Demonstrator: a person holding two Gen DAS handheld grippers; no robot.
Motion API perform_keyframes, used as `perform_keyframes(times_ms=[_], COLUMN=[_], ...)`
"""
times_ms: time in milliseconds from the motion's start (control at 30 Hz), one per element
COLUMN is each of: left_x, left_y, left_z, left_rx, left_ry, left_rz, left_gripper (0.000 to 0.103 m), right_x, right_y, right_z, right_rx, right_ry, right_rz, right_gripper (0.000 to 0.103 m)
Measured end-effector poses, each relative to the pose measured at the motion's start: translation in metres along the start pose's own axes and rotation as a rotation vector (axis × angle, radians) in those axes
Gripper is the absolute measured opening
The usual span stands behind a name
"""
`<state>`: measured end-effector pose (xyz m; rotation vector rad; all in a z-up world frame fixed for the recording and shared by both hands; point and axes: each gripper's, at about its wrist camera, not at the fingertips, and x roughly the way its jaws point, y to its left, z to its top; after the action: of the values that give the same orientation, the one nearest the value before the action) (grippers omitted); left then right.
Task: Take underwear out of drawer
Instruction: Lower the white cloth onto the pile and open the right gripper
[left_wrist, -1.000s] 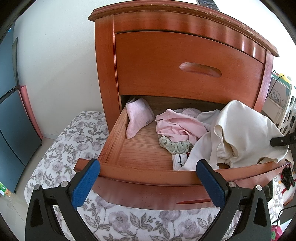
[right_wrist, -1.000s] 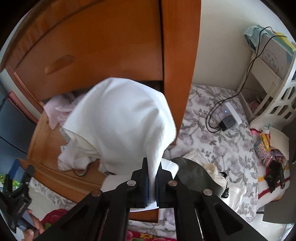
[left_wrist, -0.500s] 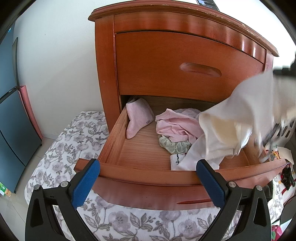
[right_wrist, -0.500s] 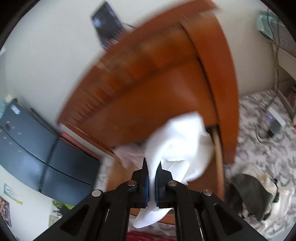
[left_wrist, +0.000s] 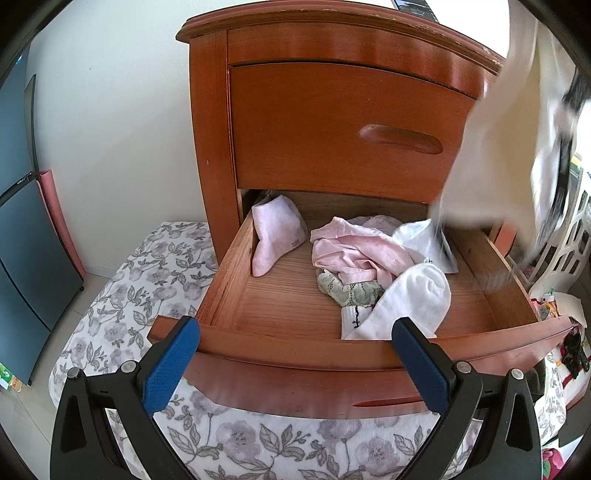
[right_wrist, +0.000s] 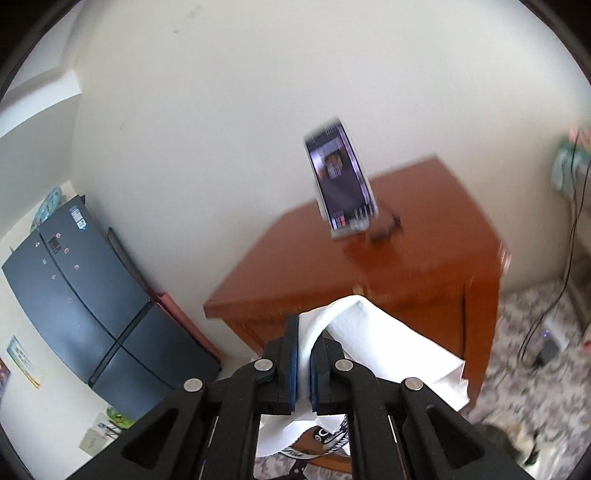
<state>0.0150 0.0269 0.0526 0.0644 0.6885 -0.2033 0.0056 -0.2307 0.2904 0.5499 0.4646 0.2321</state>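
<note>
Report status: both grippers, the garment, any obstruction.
Right gripper shut on white cotton underwear, clear above open wooden drawer. Left gripper open, empty. Nothing blocking.

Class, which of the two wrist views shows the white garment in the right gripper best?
The right wrist view: the white garment sits sharp and close, pinched between the right gripper's blue pads. The left wrist view shows it only as a blurred pale sheet hanging at the right edge, above the open drawer.

White underwear (right_wrist: 373, 332); reddish-brown drawer (left_wrist: 295, 347); pink sock (left_wrist: 275, 232); grey-floral sheet (left_wrist: 147, 266).
</note>
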Motion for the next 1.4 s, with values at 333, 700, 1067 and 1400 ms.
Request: perform_keyframes(times_ms=[333, 700, 1067, 1400], left_x=[0.000, 0.000, 0.000, 0.000], left_y=[0.000, 0.000, 0.000, 0.000], left_z=[0.000, 0.000, 0.000, 0.000], left_rx=[0.000, 0.000, 0.000, 0.000], left_ry=[0.000, 0.000, -0.001, 0.000], left_rz=[0.000, 0.000, 0.000, 0.000], left_gripper=[0.103, 0.103, 0.103, 0.103], right_x=[-0.084, -0.099, -0.040, 0.013], right_y=[-0.002, -0.111, -0.221, -0.267], right_z=[0.031, 0.008, -0.063, -0.186], right_rx=[-0.062, 0.069, 0.219, 0.259], right_ry=[-0.114, -0.052, 0.067, 0.347], right_rz=[-0.140, -0.439, -0.553, -0.552], right_gripper=[0.005, 0.005, 0.005, 0.005])
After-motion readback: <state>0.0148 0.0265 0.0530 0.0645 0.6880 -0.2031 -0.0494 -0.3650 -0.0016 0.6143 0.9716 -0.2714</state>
